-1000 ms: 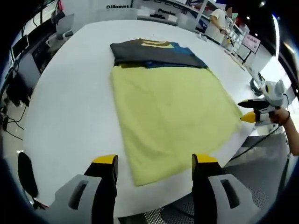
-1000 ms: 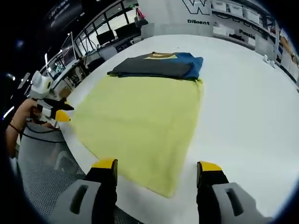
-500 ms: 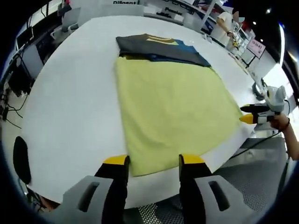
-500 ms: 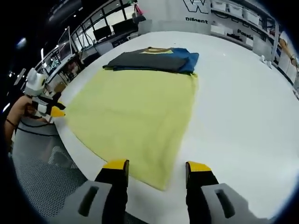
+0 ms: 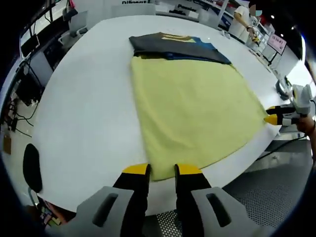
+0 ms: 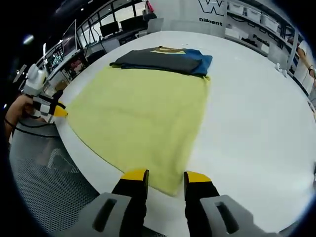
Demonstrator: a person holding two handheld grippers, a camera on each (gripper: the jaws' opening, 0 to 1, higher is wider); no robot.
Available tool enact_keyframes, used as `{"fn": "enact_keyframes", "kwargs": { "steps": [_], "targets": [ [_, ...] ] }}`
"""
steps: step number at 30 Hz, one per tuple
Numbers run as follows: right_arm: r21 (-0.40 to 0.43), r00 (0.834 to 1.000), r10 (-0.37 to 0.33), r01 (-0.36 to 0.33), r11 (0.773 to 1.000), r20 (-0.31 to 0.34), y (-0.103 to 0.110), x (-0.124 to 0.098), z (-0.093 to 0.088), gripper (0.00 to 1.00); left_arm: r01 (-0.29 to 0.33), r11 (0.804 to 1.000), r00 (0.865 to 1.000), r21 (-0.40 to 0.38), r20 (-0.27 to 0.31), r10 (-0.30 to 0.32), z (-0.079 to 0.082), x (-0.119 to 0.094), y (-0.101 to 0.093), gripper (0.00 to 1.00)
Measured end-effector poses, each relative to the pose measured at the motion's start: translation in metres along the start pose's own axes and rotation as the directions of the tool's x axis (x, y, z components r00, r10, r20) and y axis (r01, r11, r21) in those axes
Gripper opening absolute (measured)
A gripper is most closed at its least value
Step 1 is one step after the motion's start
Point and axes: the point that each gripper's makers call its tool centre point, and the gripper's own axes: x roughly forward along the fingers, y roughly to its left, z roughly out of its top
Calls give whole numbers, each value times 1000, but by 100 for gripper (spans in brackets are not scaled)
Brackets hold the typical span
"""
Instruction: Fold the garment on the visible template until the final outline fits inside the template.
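— On the white table (image 5: pixel 84 94), what lies there?
— A yellow cloth (image 5: pixel 192 103) spread flat, reaching from the near edge toward the far side. At its far end sits a folded garment (image 5: pixel 177 47), dark grey with blue under it and a yellow stripe on top, touching or overlapping the cloth's far edge.

— And the grippers?
— The left gripper (image 5: pixel 161 171) has its yellow-tipped jaws narrowed to a small gap right at the cloth's near corner; whether they pinch the cloth, I cannot tell. The right gripper (image 6: pixel 166 176) stands the same way at the other near corner (image 6: pixel 170 185), jaws close together, grip unclear.

— Does one view add anything?
— The left gripper view shows the right gripper (image 5: pixel 289 113) at the cloth's right edge, with a hand behind it partly cut off. The right gripper view shows the left gripper (image 6: pixel 42 101) past the table edge, above a mesh floor (image 6: pixel 44 187).

— Around the table?
— Desks with monitors (image 6: pixel 106 27), shelves (image 6: pixel 247 15), a person (image 5: pixel 245 19) far off. Wall lettering is cut off, unreadable.
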Motion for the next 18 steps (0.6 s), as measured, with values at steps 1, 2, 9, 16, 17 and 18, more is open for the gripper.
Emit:
{"fn": "enact_keyframes", "kwargs": {
  "steps": [1, 2, 9, 16, 17, 18],
  "targets": [
    [2, 1000, -1, 1, 1000, -3, -1, 0, -1, 18, -4, 1000, 1000, 5, -1, 4, 0, 0, 1, 15],
    [4, 1000, -2, 2, 1000, -7, -1, 1, -2, 16, -9, 1000, 1000, 9, -3, 9, 0, 0, 1, 15],
    [-11, 1000, -25, 25, 1000, 2, -7, -1, -2, 3, -32, 999, 999, -37, -5, 32, 0, 0, 7, 9],
    [3, 1000, -16, 16, 1000, 12, -6, -2, 0, 0, 5, 997, 1000, -73, -1, -5, -1, 1, 2, 2],
    [3, 1000, -16, 16, 1000, 12, -6, -2, 0, 0, 9, 996, 1000, -85, -2, -9, -2, 1, 1, 2],
    [-3, 1000, -16, 16, 1000, 12, -5, -2, 0, 0, 4, 997, 1000, -83, 0, -4, -2, 1, 3, 2]
  ]
}}
